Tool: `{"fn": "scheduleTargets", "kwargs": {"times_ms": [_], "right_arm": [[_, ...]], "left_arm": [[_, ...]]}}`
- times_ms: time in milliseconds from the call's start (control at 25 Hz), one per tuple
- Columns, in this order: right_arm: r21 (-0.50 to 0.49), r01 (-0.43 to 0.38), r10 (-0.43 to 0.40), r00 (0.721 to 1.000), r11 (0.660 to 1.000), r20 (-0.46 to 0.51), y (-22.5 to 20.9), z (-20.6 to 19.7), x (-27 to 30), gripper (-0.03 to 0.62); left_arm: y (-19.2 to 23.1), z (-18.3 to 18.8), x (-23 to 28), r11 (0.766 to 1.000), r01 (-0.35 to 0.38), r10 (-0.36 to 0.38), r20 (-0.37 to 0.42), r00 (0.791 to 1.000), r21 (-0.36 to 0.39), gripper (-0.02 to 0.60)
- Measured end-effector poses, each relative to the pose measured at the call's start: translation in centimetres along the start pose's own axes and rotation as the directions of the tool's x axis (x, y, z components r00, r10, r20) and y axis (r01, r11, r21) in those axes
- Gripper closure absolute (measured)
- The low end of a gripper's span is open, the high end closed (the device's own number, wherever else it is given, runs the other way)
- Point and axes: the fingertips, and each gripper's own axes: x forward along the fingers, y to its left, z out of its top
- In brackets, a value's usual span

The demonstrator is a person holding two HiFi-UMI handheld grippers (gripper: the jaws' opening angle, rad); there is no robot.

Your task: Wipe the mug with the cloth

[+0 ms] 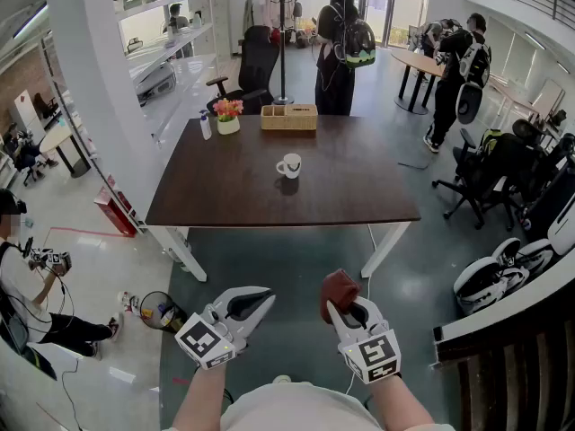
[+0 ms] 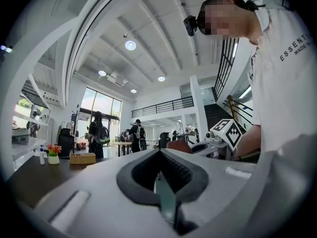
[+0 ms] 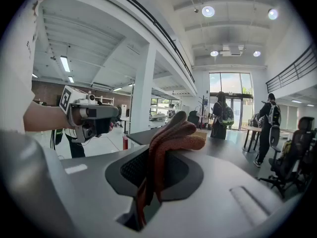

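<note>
1. Currently, right gripper (image 1: 349, 311) clamps the cloth (image 1: 339, 285); left gripper (image 1: 266, 294) fingers together, empty.
2. Mug (image 1: 289, 165) stands on table (image 1: 225, 191) well ahead of fingers; box (image 1: 288, 118), flowerpot (image 1: 228, 117) beyond.
3. Open floor (image 1: 287, 259) separates fingers from table edge.

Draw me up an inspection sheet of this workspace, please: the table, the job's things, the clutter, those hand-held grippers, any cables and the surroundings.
Surface: dark table on white legs, ahead of the person.
Job's things: white mug upright near the table's middle; reddish-brown cloth away from it, in the right hand-held gripper.
Clutter: wicker box, flower pot and small bottle along the far edge.
Grippers: left hand-held gripper shut, empty; right hand-held gripper shut on the cloth.
Cables: thin white cable on the floor by the table's near right leg.
Surroundings: open hall; office chair, standing people with backpacks.
</note>
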Motion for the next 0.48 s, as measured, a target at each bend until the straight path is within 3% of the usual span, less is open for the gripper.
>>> {"fn": "scheduleTargets", "kwargs": {"times_ms": [480], "right_arm": [[0.011,0.013,-0.013,1.0,1.0,-0.007,0.43,-0.03,-0.21,0.517]], "left_arm": [[-0.43,-0.29,-0.37,1.0,0.021,-0.021,-0.007,1.0,-0.016,0.581]]}}
